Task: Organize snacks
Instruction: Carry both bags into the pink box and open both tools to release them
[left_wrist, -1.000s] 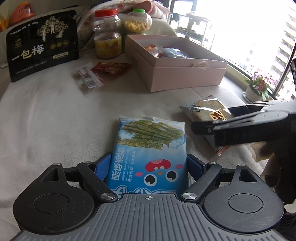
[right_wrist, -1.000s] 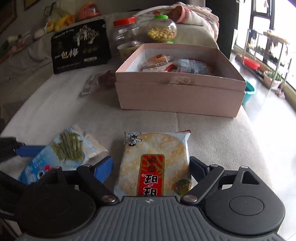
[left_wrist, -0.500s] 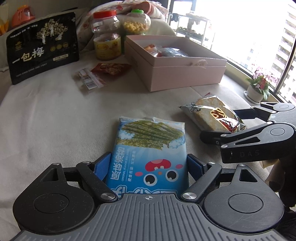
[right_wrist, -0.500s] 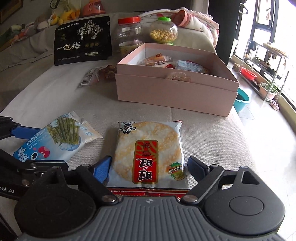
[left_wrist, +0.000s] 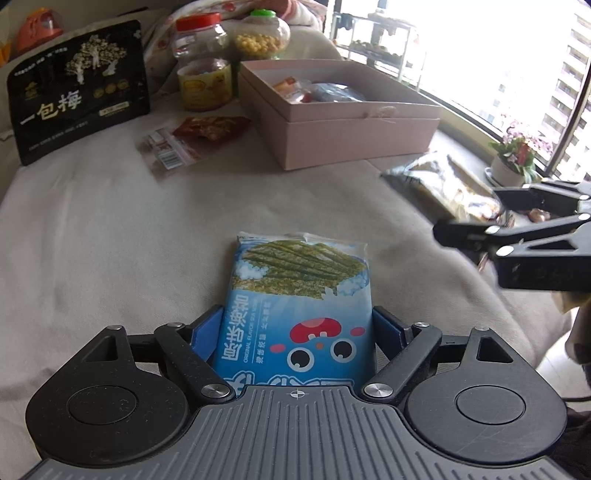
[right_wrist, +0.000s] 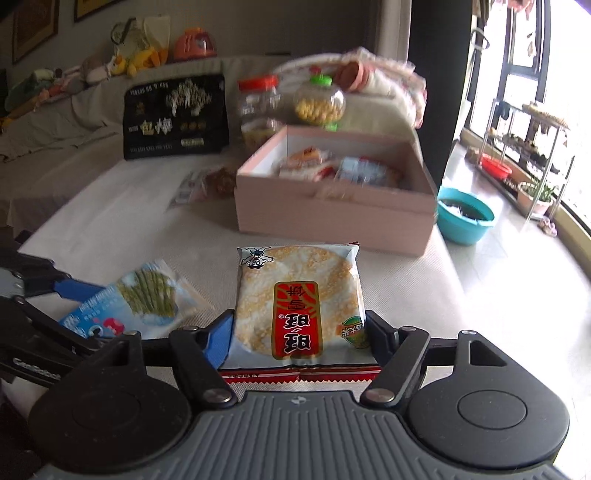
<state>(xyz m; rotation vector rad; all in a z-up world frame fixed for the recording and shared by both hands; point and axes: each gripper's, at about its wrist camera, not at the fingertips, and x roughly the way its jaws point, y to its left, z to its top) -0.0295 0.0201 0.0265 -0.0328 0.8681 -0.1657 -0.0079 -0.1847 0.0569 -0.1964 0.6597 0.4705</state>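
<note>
Both sets of tongs have a snack packet between their blue pads right now. The right tongs (right_wrist: 299, 332) have just been closing in, and the pads now sit pinched against the two side edges of the rice cracker packet (right_wrist: 297, 302), near its sealed bottom end. In the left wrist view that packet looks raised off the cloth and blurred, so I'd say it's being carried. The left tongs (left_wrist: 295, 332) bracket the blue seaweed snack packet (left_wrist: 299, 295) the same way, pads touching its side edges, and it lies flat on the cloth-covered couch (left_wrist: 110, 229) (not a table, it's soft upholstery).

The pink box (right_wrist: 332, 214) sits further back, open, with a few wrapped snacks already in it. To its left there's a small red packet (left_wrist: 210, 127), a black pouch (left_wrist: 77, 92) standing up, and two jars (left_wrist: 207, 83) behind.

Handling-wise: both packets look light, puffy and crinkly, with slick film that could slide out of a loose pinch. The crackers inside are probably brittle, so a hard squeeze across the middle risks crumbs. I'd hold by the edges or the flat crimped seal and keep it level on the way into the box.
</note>
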